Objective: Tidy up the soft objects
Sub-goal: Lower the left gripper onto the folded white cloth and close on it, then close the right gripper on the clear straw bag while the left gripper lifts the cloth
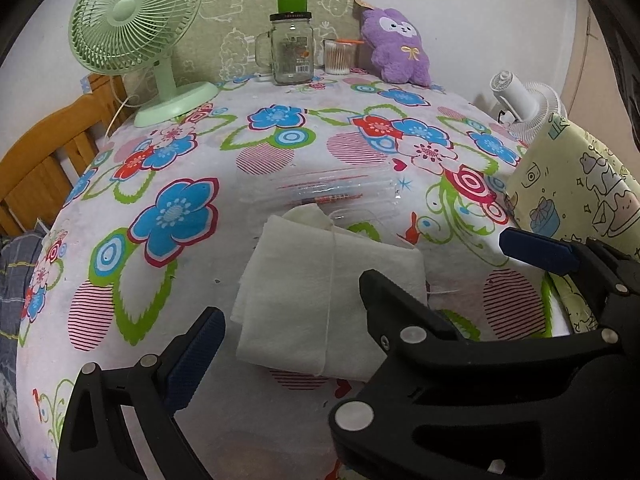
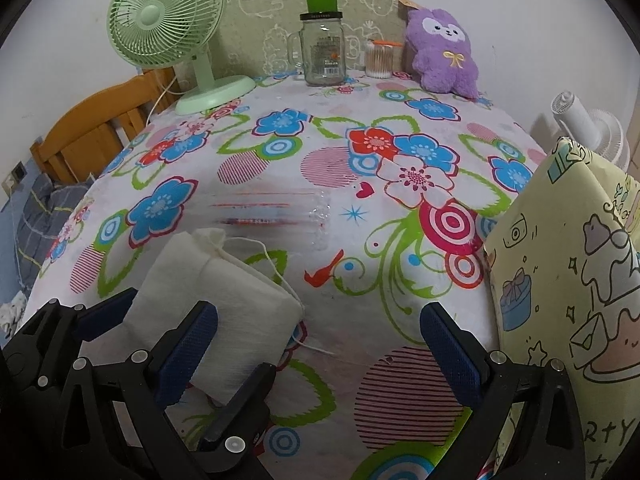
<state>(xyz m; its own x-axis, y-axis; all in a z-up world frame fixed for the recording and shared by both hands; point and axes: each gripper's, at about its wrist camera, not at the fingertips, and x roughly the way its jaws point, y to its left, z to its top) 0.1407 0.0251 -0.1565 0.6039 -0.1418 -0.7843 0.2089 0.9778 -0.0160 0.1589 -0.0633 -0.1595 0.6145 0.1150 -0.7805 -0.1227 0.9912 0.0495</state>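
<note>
A white drawstring pouch [image 1: 304,292] [image 2: 244,300] lies flat on the flowered tablecloth [image 1: 192,152] near the front edge. My left gripper [image 1: 320,340] [image 2: 200,332] is open, its fingers either side of the pouch without squeezing it. My right gripper [image 2: 320,310] [image 1: 436,260] is also open and holds nothing; its left finger sits over the pouch, between the left gripper's fingers, and hides the left gripper's right finger in the left wrist view. A purple plush toy [image 1: 396,48] [image 2: 444,52] leans against the back wall.
A yellow cartoon-print bag [image 1: 580,192] [image 2: 560,260] stands open at the right edge. A clear plastic packet [image 1: 332,196] [image 2: 272,216] lies behind the pouch. At the back stand a green fan [image 1: 136,32], a glass jar [image 1: 290,48] and a swab cup [image 1: 338,56]. A white fan [image 2: 588,128] is at the right.
</note>
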